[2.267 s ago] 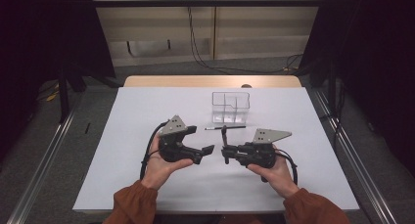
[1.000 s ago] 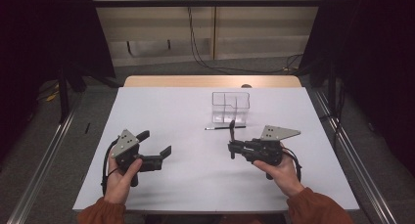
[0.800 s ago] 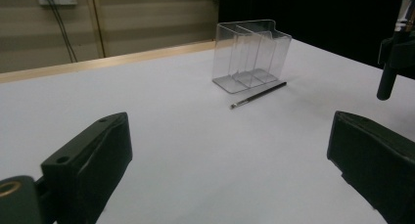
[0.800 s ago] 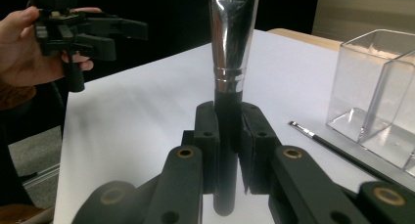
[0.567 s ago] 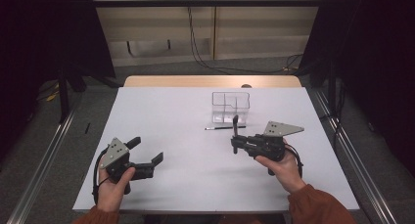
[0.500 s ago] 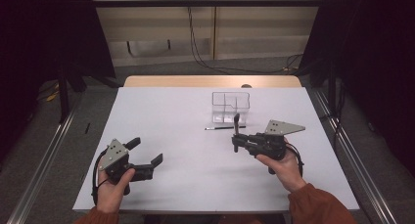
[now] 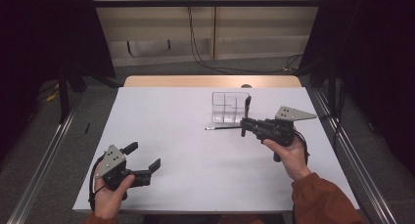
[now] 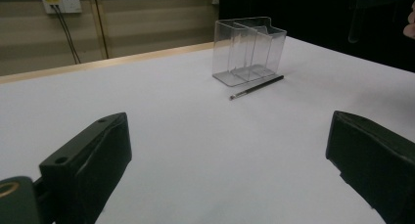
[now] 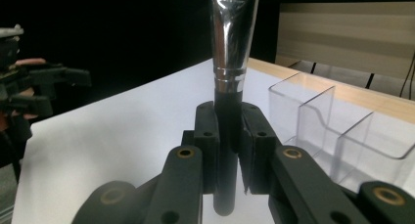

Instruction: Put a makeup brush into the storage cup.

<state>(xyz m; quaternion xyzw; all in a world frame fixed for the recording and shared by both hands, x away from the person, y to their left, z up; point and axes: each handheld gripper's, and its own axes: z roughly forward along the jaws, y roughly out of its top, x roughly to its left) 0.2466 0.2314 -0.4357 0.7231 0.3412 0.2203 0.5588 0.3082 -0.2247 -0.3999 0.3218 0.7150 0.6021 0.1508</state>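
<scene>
So: right gripper [image 9: 229, 150] is clamped on a brush [image 9: 230, 48], jaws pinching the black handle low down, silver ferrule pointing up. High view has the brush [image 7: 247, 108] upright, right up against the near side of the clear organizer [image 7: 229, 106]; the angle won't let me say whether it's over a slot or short of it. Right gripper [image 7: 244, 125] sits level, held by the right hand [image 7: 289, 153].

Left gripper [image 7: 145, 158] is at the near-left corner of the table [image 7: 161, 116], well apart from everything. Jaws wide, nothing between them; its own view looks across bare table to the organizer [image 8: 249, 50].

A second, thinner brush [image 7: 222, 128] lies flat on the table just in front of the organizer, also seen from the left gripper view [image 8: 257, 87]. It looks close to or touching the base, hard to tell which.

Progress, as I judge it:
- Pick of the first brush: done, grip looks firm and centred.
- Drop into the organizer: not done. Compartments look empty as far as the clear walls let me see.
- Thin brush: untouched, not yet picked.

Roughly a third through if both brushes go in. Next call is lining the handle up over a slot before letting go; the brush is upright, so little reorienting needed.
</scene>
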